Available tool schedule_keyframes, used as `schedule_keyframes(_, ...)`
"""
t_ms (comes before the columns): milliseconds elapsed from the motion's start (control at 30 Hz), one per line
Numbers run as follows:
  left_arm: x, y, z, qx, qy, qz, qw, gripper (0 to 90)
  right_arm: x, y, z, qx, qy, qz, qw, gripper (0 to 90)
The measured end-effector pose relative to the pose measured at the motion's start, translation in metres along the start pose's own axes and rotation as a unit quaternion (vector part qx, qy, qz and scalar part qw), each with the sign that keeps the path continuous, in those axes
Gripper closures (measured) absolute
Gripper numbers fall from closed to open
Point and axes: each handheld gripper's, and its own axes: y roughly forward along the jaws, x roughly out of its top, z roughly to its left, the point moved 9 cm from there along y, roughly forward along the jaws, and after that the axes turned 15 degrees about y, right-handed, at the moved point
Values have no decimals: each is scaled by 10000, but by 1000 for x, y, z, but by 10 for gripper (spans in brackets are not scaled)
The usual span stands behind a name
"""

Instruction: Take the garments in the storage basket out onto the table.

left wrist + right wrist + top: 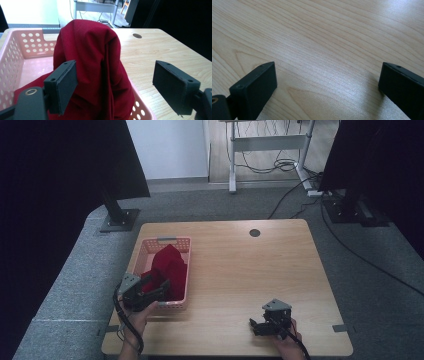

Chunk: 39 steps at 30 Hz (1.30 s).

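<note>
A dark red cloth [167,265] lies bunched up in a pink perforated basket [146,251] at the table's left. In the left gripper view the red cloth [92,62] rises in a tall fold between the two jaws, and the pink basket [15,57] wall runs along the left. My left gripper [161,289] is open at the basket's near end, its jaws standing on either side of the cloth without closing on it. My right gripper [256,326] is open low over the bare wood near the front edge, with nothing between its fingers [254,87].
The wooden table [250,270] has a round cable hole [254,232] at its far middle. Black stands [117,215] and cables sit on the grey floor beyond the table. A white desk frame [270,145] stands at the back.
</note>
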Motion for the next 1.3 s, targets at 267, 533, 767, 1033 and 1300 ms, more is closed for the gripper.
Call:
schedule_keyframes(267, -2, 6, 0, 20, 31, 69, 10000, 190, 0, 0, 0, 0, 1, 1, 10000, 15)
schedule_keyframes(533, -1, 11, 1, 48, 44, 77, 9999, 187, 0, 0, 0, 0, 2, 1, 10000, 15)
schedule_keyframes(767, -3, 16, -2, 95, 103, 94, 9999, 186, 0, 0, 0, 0, 4, -1, 10000, 16)
schedule_keyframes(1033, 0, 20, 0, 184, 135, 94, 9997, 184, 0, 0, 0, 0, 1, 1, 10000, 15)
schedule_keyframes(1300, -2, 25, -1, 429, 427, 181, 9980, 181, 0, 0, 0, -2, 2, 1, 10000, 15)
